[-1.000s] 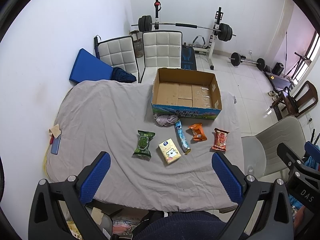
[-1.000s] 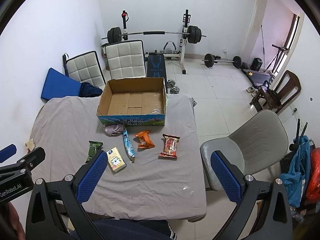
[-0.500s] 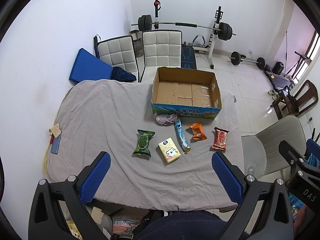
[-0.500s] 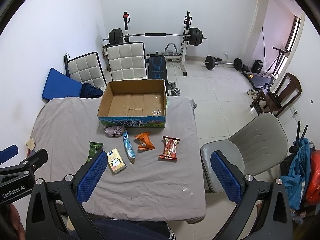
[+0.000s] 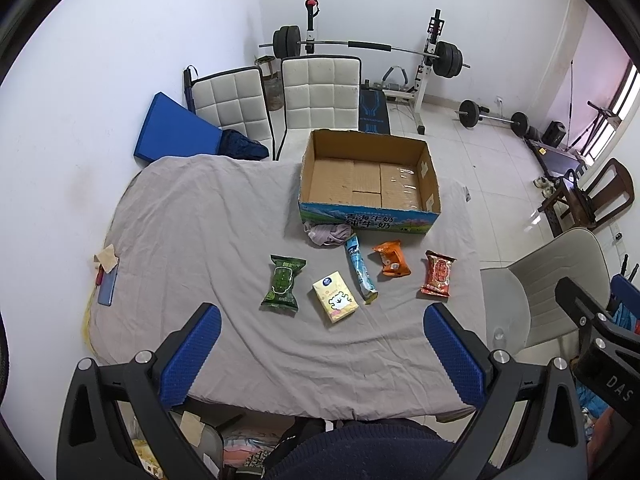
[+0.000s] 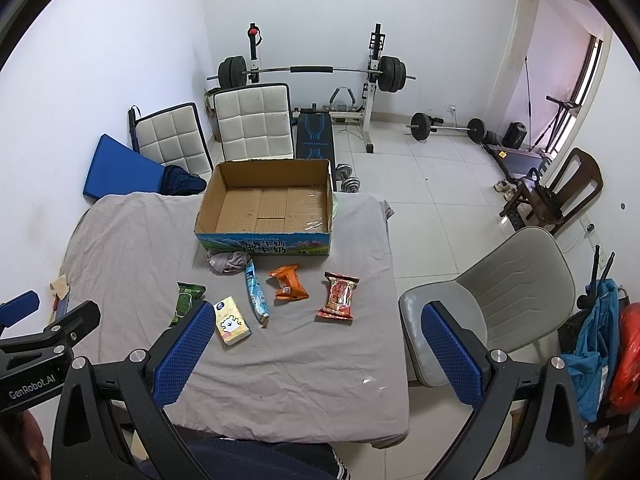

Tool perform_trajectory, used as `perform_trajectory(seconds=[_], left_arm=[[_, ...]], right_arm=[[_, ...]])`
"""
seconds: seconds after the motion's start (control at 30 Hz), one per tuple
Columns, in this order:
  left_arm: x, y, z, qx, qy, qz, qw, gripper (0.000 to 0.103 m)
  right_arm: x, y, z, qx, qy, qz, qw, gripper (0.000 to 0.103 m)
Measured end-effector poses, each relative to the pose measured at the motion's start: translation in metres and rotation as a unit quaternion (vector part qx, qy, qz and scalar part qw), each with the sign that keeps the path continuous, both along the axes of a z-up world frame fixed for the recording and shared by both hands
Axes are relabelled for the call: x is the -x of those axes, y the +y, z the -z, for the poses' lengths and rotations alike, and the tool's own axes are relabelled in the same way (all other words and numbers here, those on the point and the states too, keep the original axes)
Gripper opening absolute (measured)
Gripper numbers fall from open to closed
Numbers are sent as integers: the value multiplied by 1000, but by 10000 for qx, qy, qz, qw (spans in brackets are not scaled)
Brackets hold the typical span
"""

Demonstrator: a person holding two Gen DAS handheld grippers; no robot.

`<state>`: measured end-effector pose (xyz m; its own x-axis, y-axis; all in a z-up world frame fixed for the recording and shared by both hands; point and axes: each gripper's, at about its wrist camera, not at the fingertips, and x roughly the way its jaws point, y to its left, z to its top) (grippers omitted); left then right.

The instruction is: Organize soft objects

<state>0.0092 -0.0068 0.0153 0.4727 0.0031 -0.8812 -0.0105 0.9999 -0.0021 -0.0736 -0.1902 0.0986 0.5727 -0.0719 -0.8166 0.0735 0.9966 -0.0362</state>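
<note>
Two grippers hovering high over the near edge of a table (image 5: 192,216) draped in grey cloth, both spread wide and gripping nothing: left gripper (image 5: 322,346) with blue pads (image 5: 194,354) framing the snack row, right gripper (image 6: 316,350) hanging further right, over the table's near right corner and partly over a grey chair (image 6: 500,300). Six soft items lying loose on the cloth, none touching a pad: green packet (image 5: 283,283) leftmost, yellow tissue pack (image 5: 335,297) just right of it and slightly nearer, blue tube packet (image 5: 361,267) running near to far, orange packet (image 5: 392,263), red packet (image 5: 438,274) rightmost. Crumpled greyish cloth (image 5: 327,233) resting against the near wall of an open cardboard box (image 5: 370,220), touching the blue tube's far end. Box sitting at the far side of the table, holding nothing. Two white padded chairs (image 5: 320,96) standing beyond, weight bench behind.
</note>
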Motion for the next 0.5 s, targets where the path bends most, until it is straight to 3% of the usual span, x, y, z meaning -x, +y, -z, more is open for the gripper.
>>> perform_trajectory(seconds=[0.1,0.23,0.5], left_arm=[[-14,3,14,86,75,-78,9999,103],[-43,21,55,396,396,-400,9976,103],[-103,42,185,786,1555,-940,9802,103]], right_arm=[[-6,-5,11,-74,152,62,9998,103],[-29,-22,42,-121,450,236,9986,103],[-104,-70,164,-190,1474,589,9871,103]])
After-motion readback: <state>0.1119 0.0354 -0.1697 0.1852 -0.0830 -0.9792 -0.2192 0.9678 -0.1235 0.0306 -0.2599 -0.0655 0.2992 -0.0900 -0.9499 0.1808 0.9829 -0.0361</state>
